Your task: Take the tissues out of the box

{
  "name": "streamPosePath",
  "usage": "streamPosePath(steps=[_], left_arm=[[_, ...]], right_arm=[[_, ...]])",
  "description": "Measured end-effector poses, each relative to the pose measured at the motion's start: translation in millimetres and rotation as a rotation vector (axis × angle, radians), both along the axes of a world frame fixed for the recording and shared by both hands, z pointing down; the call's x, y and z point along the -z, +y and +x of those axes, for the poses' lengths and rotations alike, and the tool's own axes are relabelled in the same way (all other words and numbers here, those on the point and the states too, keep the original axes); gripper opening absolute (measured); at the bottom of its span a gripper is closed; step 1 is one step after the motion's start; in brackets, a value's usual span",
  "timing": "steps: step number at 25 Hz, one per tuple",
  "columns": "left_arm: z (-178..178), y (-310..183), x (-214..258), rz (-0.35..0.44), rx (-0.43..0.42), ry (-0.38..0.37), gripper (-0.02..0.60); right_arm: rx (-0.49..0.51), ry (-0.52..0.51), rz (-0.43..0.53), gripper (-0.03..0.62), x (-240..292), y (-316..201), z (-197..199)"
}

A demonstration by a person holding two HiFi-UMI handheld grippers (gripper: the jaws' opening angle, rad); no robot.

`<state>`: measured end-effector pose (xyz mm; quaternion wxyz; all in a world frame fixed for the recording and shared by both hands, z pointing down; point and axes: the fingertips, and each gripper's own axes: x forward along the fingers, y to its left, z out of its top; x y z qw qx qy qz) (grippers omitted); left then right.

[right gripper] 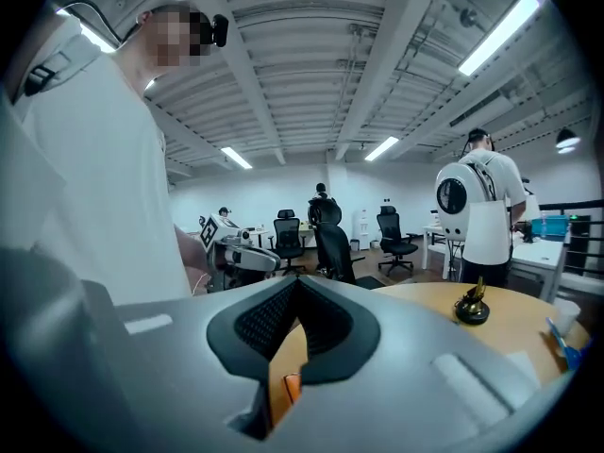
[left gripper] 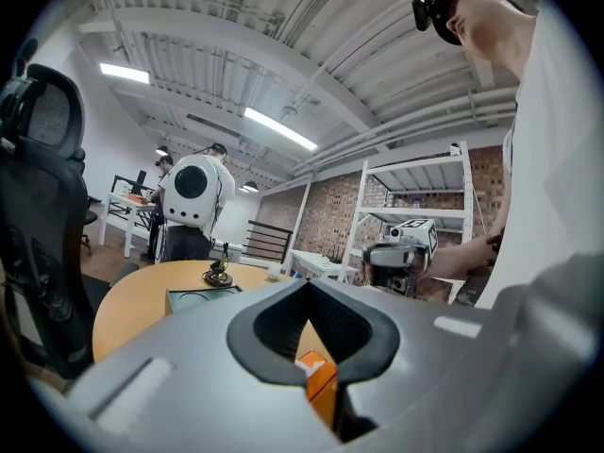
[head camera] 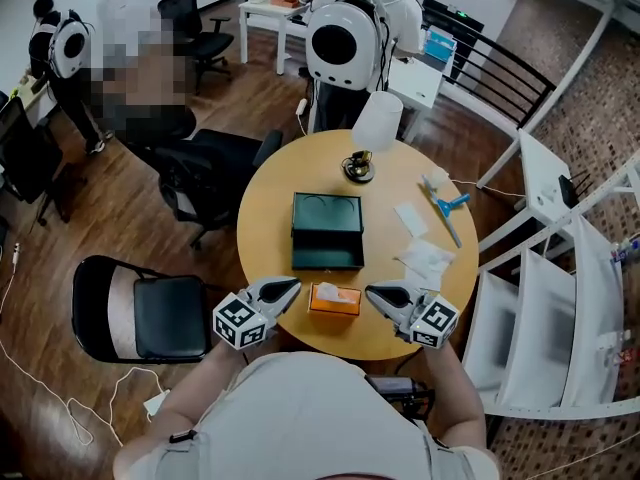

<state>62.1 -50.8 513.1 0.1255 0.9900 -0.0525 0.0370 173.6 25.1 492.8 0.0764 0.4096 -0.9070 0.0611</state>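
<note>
An orange tissue box (head camera: 335, 301) sits near the front edge of the round wooden table (head camera: 270, 198), with a bit of white tissue showing at its top slot. My left gripper (head camera: 293, 287) hovers just left of the box and my right gripper (head camera: 371, 291) just right of it; both point inward. Each has its jaws shut with nothing between them. In the left gripper view the jaw tips (left gripper: 307, 285) meet above the box (left gripper: 321, 381). The right gripper view shows shut tips (right gripper: 294, 282) and a sliver of the box (right gripper: 292, 386). Loose white tissues (head camera: 427, 259) lie to the right.
A dark green case (head camera: 327, 230) lies at the table's middle, a small brass ornament (head camera: 357, 168) behind it, a blue tool (head camera: 452, 211) at the right. A person with a white round backpack (head camera: 345, 30) stands beyond. Black chairs (head camera: 150, 313) stand left, white shelves (head camera: 540, 298) right.
</note>
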Motion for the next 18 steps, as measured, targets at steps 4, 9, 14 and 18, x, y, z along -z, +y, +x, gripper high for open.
streamPosePath(steps=[4,9,14,18], left_arm=[[8.4,1.7,-3.1,-0.01,-0.029,-0.001,0.0],[24.8,7.0,-3.1,-0.007,-0.085,-0.004,0.0],[34.3,12.1,-4.5,-0.009,-0.118,-0.002,0.0],[39.3,13.0,-3.2,-0.014,-0.123,0.007,0.0]], right_arm=[[-0.054,0.038,-0.012,0.0,-10.3,14.3,7.8],[-0.108,0.01,-0.02,0.0,-9.6,24.0,14.8],[-0.116,0.003,-0.024,0.0,-12.8,26.9,14.9],[-0.108,0.002,-0.032,0.0,-16.3,26.0,15.0]])
